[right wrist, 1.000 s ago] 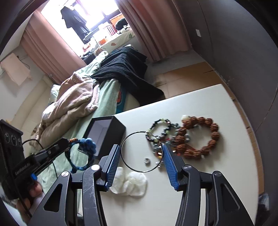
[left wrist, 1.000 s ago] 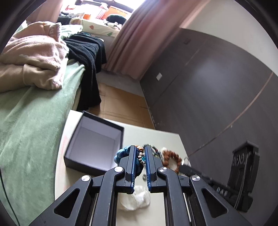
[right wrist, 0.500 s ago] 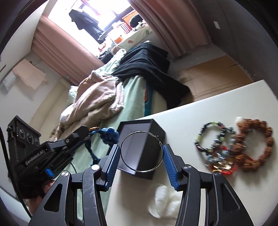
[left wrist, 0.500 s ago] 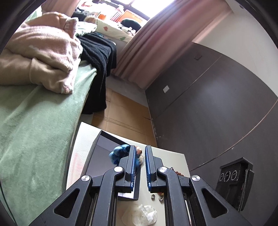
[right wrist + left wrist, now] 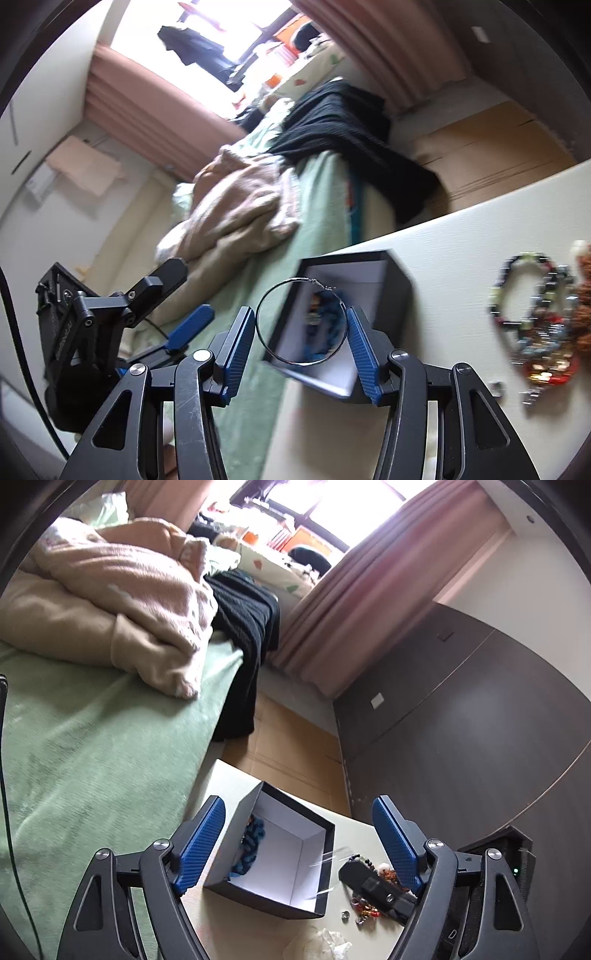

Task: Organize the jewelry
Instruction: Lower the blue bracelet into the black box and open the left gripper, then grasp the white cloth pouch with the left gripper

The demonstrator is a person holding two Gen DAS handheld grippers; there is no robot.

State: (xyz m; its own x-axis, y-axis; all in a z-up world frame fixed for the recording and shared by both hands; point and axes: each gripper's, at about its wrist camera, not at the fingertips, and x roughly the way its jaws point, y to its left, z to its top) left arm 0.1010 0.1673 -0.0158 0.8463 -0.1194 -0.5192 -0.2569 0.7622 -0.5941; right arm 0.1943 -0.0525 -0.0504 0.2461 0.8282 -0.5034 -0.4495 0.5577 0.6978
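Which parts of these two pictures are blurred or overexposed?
Left wrist view: window blown out white; box fairly sharp; hoop a faint smear. Right wrist view: window also blown out; box and bracelets motion-blurred; hoop sharp.

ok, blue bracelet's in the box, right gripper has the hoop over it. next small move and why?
Probably let the right gripper finish opening. Its jaws are already opening, with the thin wire hoop spanning them above the open black box, where the blue bracelet lies. The left gripper is open with nothing in it.
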